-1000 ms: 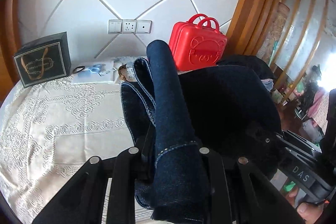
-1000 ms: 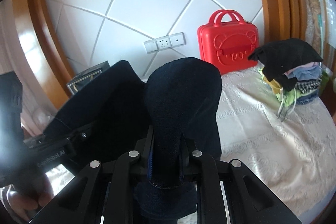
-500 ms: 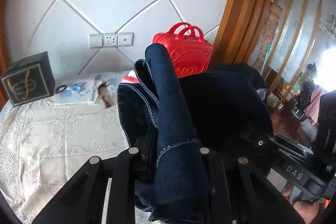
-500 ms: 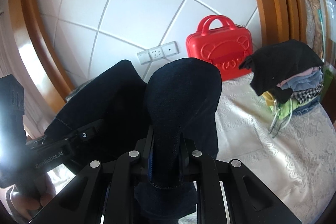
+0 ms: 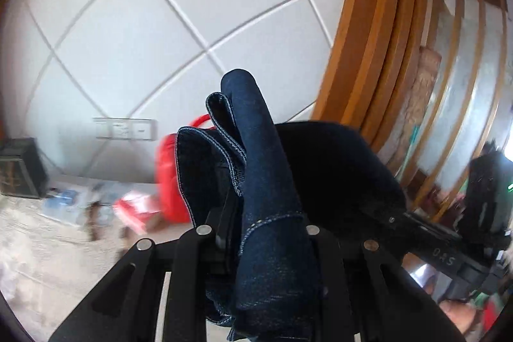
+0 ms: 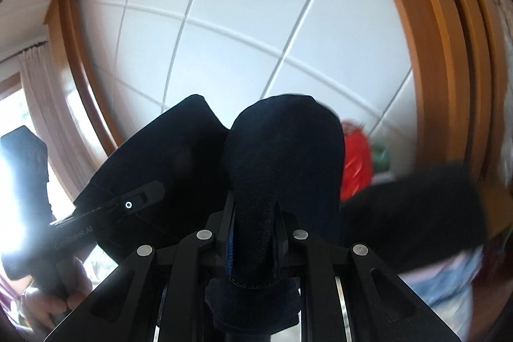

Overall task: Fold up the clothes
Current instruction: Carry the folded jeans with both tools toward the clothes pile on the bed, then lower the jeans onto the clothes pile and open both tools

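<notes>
Left wrist view. The left gripper [image 5: 256, 233] occupies the lower centre of the frame, its jaws clamped on a bunched fold of dark blue jeans [image 5: 256, 169]. The denim rises from between the jaws toward the centre of the frame, with pale stitched hems visible on its left layers, and a broad dark panel of the same garment spreads to the right. At the right edge, the right gripper [image 5: 400, 218] pinches the far part of that panel; lettering shows on its black body, and part of a hand [image 5: 455, 316] appears at the lower right corner. Behind the garment, a red case [image 5: 166, 178] stands at centre left, largely hidden by the denim. A wall socket plate [image 5: 123, 129] sits on the white quilted wall panel [image 5: 160, 21] at middle left, and a dark box [image 5: 19, 169] stands at the far left edge. Blurred small items lie on the pale lace-patterned bed cover [image 5: 48, 246] at lower left. A wooden frame [image 5: 368, 37] curves down the upper right.

Right wrist view. The right gripper [image 6: 253, 233] at lower centre is closed on a rounded fold of the jeans [image 6: 282, 156], which bulges up to the centre of the frame. At left, the left gripper [image 6: 128, 204] holds the other end of the garment, with the person's left hand [image 6: 48, 297] at the lower left corner. A blurred pile of clothes [image 6: 433, 213], dark on top, fills the lower right, with the red case [image 6: 356, 169] just left of it.
</notes>
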`<state>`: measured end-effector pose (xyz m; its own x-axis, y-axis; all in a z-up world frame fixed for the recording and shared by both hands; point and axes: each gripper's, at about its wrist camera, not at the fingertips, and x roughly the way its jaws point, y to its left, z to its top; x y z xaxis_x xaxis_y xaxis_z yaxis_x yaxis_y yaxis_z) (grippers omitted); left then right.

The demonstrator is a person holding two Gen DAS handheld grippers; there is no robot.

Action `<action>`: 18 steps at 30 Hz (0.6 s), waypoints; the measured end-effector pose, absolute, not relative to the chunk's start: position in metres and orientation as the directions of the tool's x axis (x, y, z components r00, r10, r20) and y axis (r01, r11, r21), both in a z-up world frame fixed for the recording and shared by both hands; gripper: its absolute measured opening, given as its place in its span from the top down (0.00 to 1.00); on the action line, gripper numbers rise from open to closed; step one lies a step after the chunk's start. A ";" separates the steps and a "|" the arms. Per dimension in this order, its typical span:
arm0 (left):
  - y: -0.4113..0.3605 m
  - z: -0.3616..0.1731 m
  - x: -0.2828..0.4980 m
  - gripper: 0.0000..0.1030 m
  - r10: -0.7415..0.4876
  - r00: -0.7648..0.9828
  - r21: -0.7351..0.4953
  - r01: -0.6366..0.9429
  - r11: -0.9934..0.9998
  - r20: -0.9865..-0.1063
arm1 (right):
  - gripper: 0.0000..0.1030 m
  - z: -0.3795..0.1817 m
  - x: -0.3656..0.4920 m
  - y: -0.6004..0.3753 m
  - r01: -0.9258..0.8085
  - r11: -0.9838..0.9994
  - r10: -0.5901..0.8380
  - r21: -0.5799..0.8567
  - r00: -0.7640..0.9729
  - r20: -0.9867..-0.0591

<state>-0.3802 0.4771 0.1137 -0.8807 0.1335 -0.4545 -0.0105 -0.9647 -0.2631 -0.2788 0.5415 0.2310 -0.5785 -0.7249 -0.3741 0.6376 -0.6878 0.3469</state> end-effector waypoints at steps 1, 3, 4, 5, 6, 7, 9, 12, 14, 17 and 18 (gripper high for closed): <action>0.492 0.119 -0.399 0.80 0.143 -0.880 -0.277 -0.014 -0.961 -0.453 | 0.85 0.238 -0.300 0.560 0.639 -0.684 -0.729 0.353 -0.571 -0.378; 0.515 0.118 -0.434 0.79 0.183 -0.869 -0.320 -0.031 -0.947 -0.459 | 0.85 0.248 -0.339 0.595 0.637 -0.685 -0.727 0.353 -0.564 -0.392; 0.524 0.114 -0.447 0.79 0.196 -0.860 -0.329 -0.035 -0.944 -0.471 | 0.85 0.250 -0.358 0.612 0.626 -0.695 -0.718 0.353 -0.570 -0.401; 0.534 0.108 -0.459 0.79 0.204 -0.850 -0.332 -0.037 -0.942 -0.485 | 0.85 0.251 -0.372 0.627 0.617 -0.704 -0.709 0.352 -0.576 -0.407; 0.544 0.097 -0.473 0.79 0.225 -0.833 -0.343 -0.046 -0.938 -0.505 | 0.85 0.250 -0.386 0.641 0.603 -0.714 -0.699 0.356 -0.583 -0.414; 0.556 0.079 -0.487 0.79 0.252 -0.806 -0.354 -0.056 -0.933 -0.536 | 0.85 0.247 -0.400 0.657 0.588 -0.721 -0.692 0.366 -0.585 -0.424; 0.577 0.045 -0.511 0.79 0.275 -0.753 -0.361 -0.054 -0.931 -0.598 | 0.85 0.232 -0.426 0.680 0.569 -0.739 -0.671 0.360 -0.580 -0.462; 0.589 -0.025 -0.536 0.71 0.260 -0.669 -0.345 -0.005 -0.938 -0.697 | 0.82 0.181 -0.461 0.693 0.512 -0.770 -0.632 0.382 -0.524 -0.571; 0.591 -0.064 -0.550 0.50 0.207 -0.621 -0.296 0.043 -0.954 -0.756 | 0.76 0.127 -0.484 0.699 0.441 -0.813 -0.575 0.380 -0.506 -0.643; 0.582 -0.080 -0.544 0.29 0.199 -0.626 -0.286 0.040 -0.957 -0.754 | 0.45 0.049 -0.499 0.708 0.307 -0.854 -0.518 0.419 -0.438 -0.735; 0.579 -0.078 -0.544 0.25 0.182 -0.632 -0.268 0.041 -0.963 -0.753 | 0.42 0.045 -0.497 0.715 0.296 -0.839 -0.544 0.456 -0.452 -0.707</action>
<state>-0.5437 0.5790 -0.0778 -0.6319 0.1825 -0.7533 0.0412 -0.9626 -0.2677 -0.4973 0.7145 0.0448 -0.4515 -0.5441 -0.7072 0.2962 -0.8390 0.4565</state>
